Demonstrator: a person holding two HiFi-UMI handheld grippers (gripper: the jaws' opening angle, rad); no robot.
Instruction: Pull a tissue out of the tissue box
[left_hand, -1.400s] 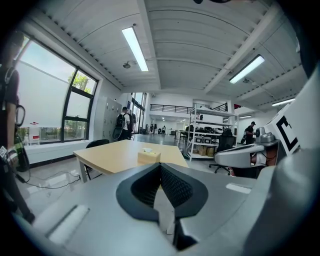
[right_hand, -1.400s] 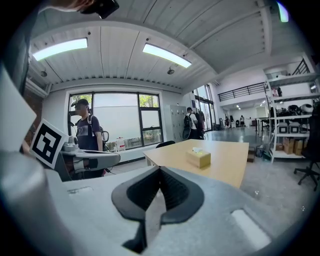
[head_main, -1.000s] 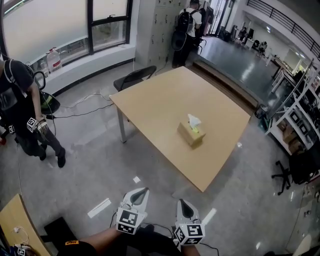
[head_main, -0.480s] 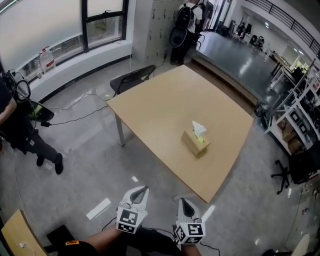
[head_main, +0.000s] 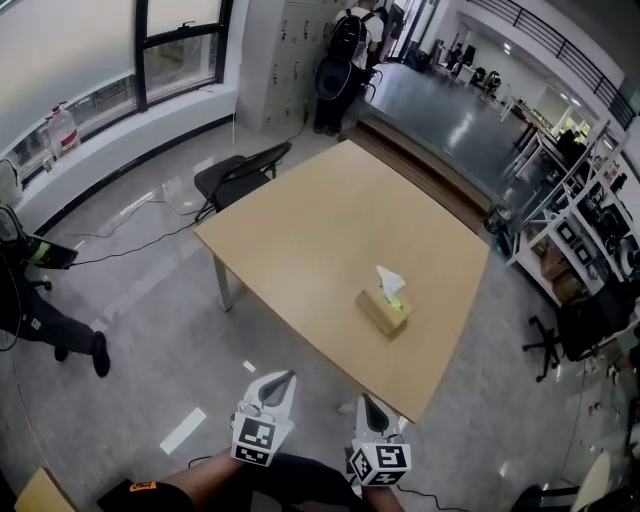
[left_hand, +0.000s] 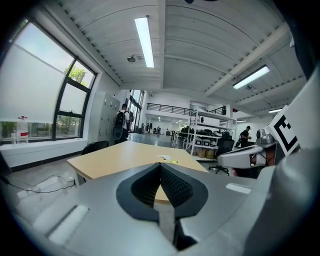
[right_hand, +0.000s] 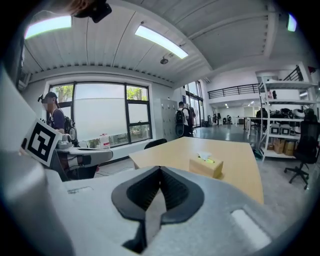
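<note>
The tissue box (head_main: 383, 311) lies flat on the desk (head_main: 318, 222), in the half towards the desk's near right corner and set in from both edges. In the head view its long axis runs diagonally, from upper left to lower right, roughly in line with the desk's near edge. A white tissue (head_main: 390, 281) stands upright out of the slot in its top, its point upward, with a yellow-green patch at its foot. In the right gripper view the box (right_hand: 206, 166) shows one long side and sits just right of centre.

The rest of the desk top is bare wood. A dark chair (head_main: 238, 172) stands at its far left corner.

Both grippers hang over the grey floor, short of the desk and well apart from the box. The left gripper (head_main: 286, 381) has its jaws pressed together on nothing. The right gripper (head_main: 364, 405) likewise has its jaws closed and empty, and both point towards the desk.
</note>
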